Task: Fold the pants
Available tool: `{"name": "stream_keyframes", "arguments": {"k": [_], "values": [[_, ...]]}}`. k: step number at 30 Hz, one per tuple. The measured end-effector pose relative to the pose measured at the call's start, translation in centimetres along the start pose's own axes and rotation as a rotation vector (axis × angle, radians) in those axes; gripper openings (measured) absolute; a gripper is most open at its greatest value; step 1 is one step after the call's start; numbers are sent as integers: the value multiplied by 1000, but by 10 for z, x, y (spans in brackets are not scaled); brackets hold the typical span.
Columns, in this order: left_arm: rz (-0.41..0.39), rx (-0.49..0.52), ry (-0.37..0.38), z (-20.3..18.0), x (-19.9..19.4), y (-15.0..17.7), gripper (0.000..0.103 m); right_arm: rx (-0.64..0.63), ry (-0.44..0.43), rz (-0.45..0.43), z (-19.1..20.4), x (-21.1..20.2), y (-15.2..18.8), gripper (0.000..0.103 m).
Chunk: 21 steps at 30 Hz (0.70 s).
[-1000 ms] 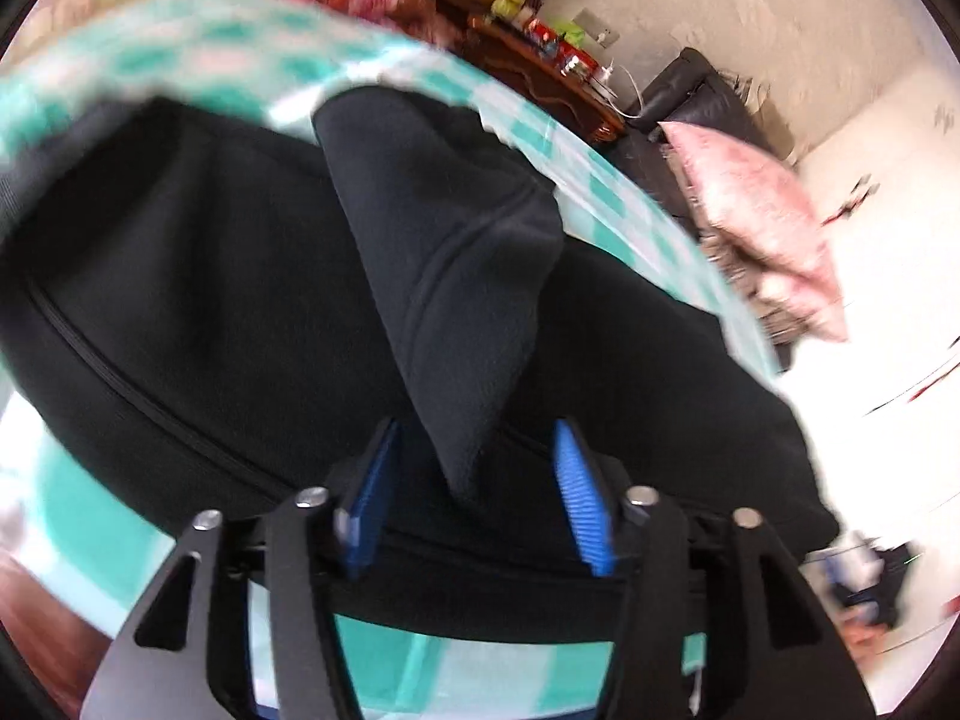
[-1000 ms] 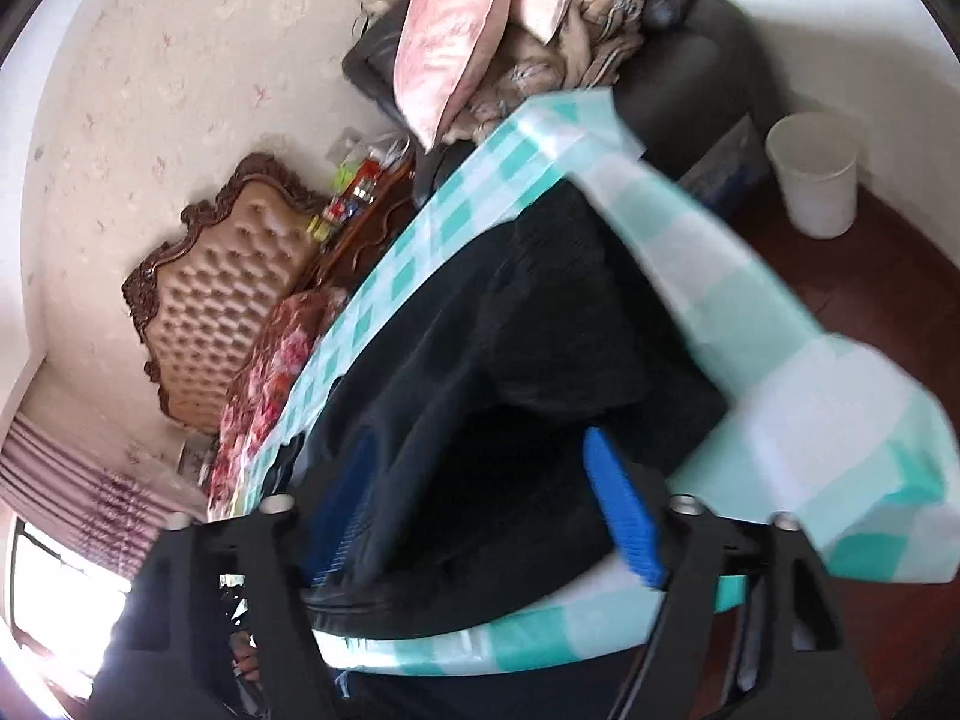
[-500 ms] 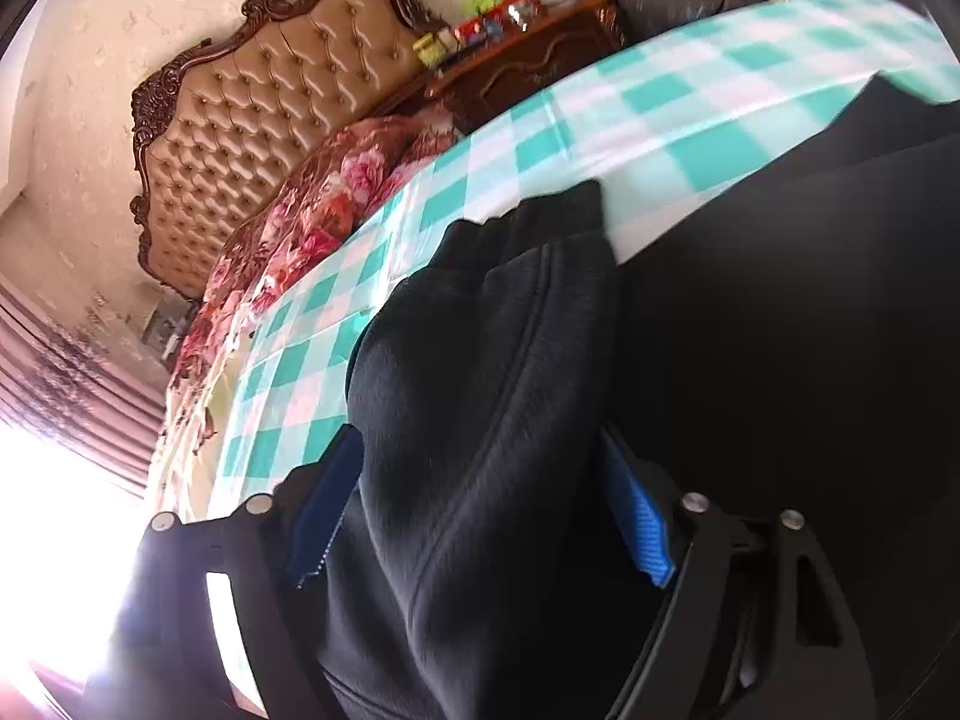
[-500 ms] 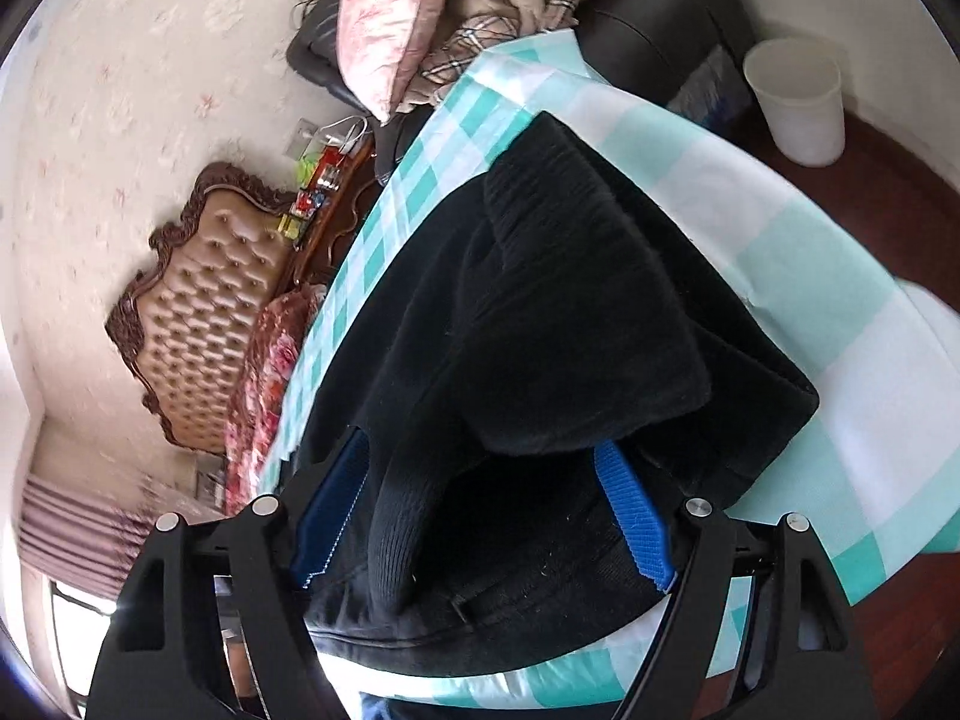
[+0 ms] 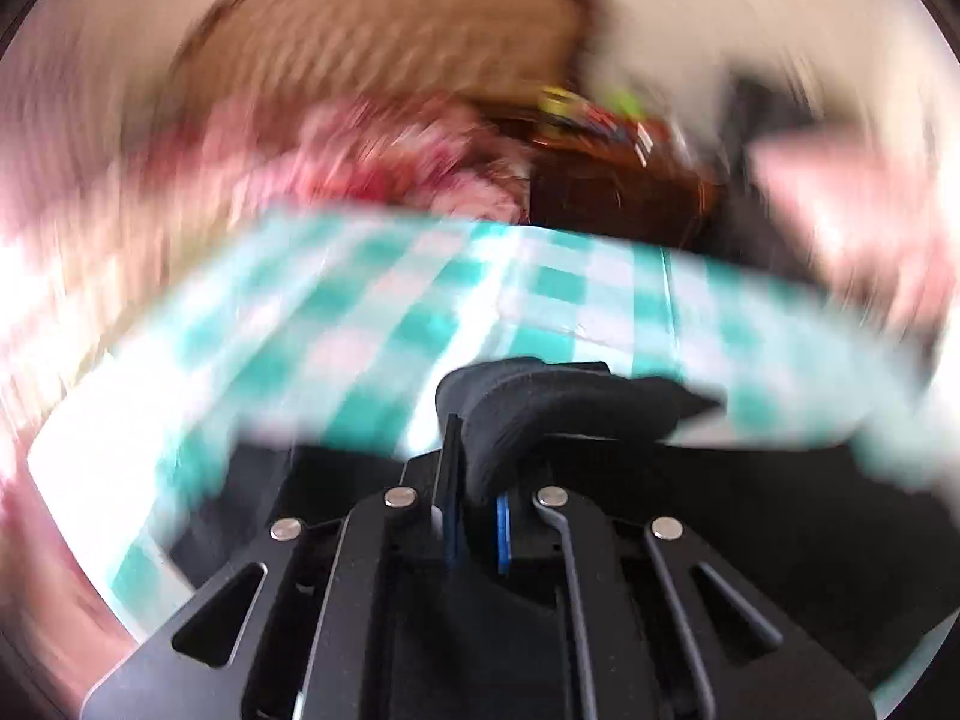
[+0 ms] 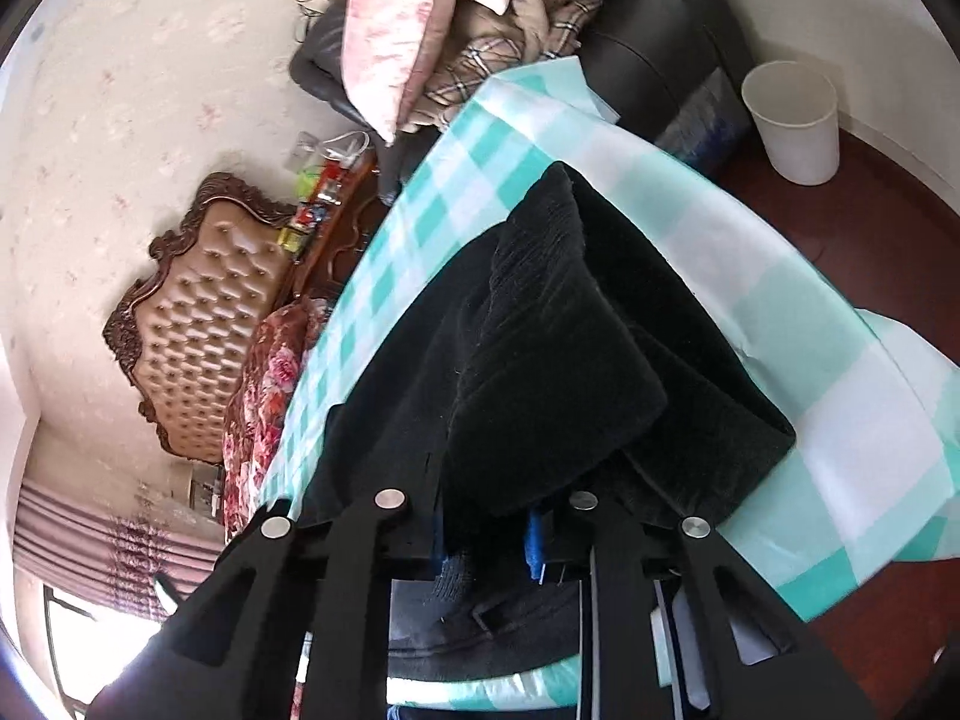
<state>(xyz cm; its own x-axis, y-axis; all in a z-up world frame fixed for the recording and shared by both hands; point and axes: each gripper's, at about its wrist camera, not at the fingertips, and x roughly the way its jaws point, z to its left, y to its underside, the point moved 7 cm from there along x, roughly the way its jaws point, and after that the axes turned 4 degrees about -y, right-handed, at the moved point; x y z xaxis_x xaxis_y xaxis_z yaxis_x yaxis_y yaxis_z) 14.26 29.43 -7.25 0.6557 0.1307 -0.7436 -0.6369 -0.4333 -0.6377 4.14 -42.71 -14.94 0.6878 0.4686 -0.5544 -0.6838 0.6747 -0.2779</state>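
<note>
The black fleece pants point(image 6: 540, 360) lie spread on the table under a teal-and-white checked cloth point(image 6: 810, 312), a doubled layer on top. The left tool point(image 5: 477, 516) is clamped on a bunched fold of the pants point(image 5: 540, 402), raised above the cloth point(image 5: 372, 312). The right tool point(image 6: 489, 534) is closing, its blue pads pressing a thick fold at the near edge of the cloth.
</note>
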Motion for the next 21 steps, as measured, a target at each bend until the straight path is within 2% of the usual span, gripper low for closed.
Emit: {"name": "stream_keyframes", "arguments": {"k": [2, 6, 8, 9, 10, 11, 12, 13, 14, 16, 17, 19, 21], "values": [[137, -276, 150, 62, 9, 41, 9, 26, 19, 7, -12, 0, 5, 18], [283, -444, 218, 102, 43, 111, 13, 55, 78, 46, -31, 9, 16, 18], [243, -512, 288, 110, 47, 115, 16, 44, 108, 52, -32, 10, 18, 20], [235, -479, 271, 109, 47, 111, 20, 45, 114, 53, -32, 10, 18, 23], [224, -433, 228, 106, 46, 107, 36, 43, 118, 53, -31, 10, 17, 25], [192, -344, 132, 103, 43, 100, 46, 36, 122, 52, -30, 10, 16, 25], [145, -262, 41, 98, 38, 93, 63, 26, 130, 49, -28, 10, 16, 25], [93, -182, -34, 92, 32, 87, 70, 11, 145, 46, -27, 11, 16, 25], [37, -56, -116, 80, 26, 82, 71, -1, 159, 43, -26, 12, 17, 25], [-23, 177, -262, 60, 21, 81, 72, -19, 186, 41, -26, 15, 17, 26], [-54, 326, -379, 47, 22, 85, 72, -29, 197, 41, -26, 16, 17, 26], [-110, 565, -555, 25, 26, 92, 72, -56, 221, 40, -24, 18, 17, 26], [-157, 718, -632, 8, 26, 101, 72, -86, 247, 38, -22, 20, 17, 26]]}}
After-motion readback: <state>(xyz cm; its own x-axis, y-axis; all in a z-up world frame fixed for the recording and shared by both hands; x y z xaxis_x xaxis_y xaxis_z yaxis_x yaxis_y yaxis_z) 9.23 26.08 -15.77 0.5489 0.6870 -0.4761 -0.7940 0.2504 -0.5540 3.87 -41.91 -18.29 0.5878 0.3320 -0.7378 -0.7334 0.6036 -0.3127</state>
